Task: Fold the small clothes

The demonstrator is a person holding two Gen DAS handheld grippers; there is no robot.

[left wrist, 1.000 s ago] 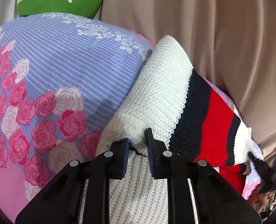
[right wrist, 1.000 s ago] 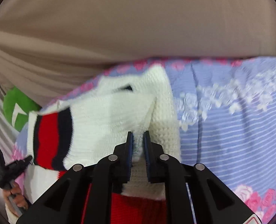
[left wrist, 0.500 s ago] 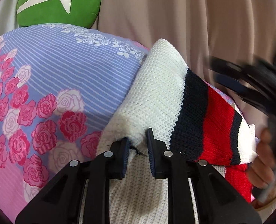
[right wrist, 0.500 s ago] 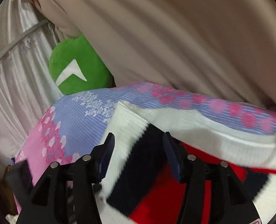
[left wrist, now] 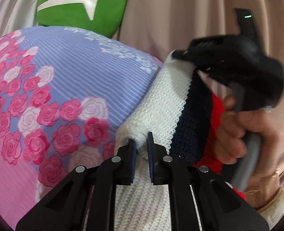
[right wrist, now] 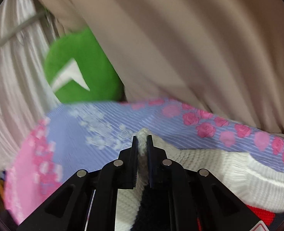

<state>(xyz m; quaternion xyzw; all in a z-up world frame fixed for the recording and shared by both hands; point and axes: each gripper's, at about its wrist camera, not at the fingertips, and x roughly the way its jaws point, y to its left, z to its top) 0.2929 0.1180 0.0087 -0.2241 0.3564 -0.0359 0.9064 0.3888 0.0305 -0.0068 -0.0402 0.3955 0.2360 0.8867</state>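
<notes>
Both wrist views look steeply down, close — sharing the floral bedsheet [left wrist: 68,73].

You have one knitted sweater [left wrist: 167,104], white with navy and red stripes, lying on one rose-print bedsheet [left wrist: 68,80], and one green cushion [left wrist: 80,7] sits behind it against the beige curtain [left wrist: 180,19]. You hold two grippers, the left gripper [left wrist: 141,146] and the right gripper [right wrist: 142,144]. One hand [left wrist: 244,130] shows, yours.
</notes>
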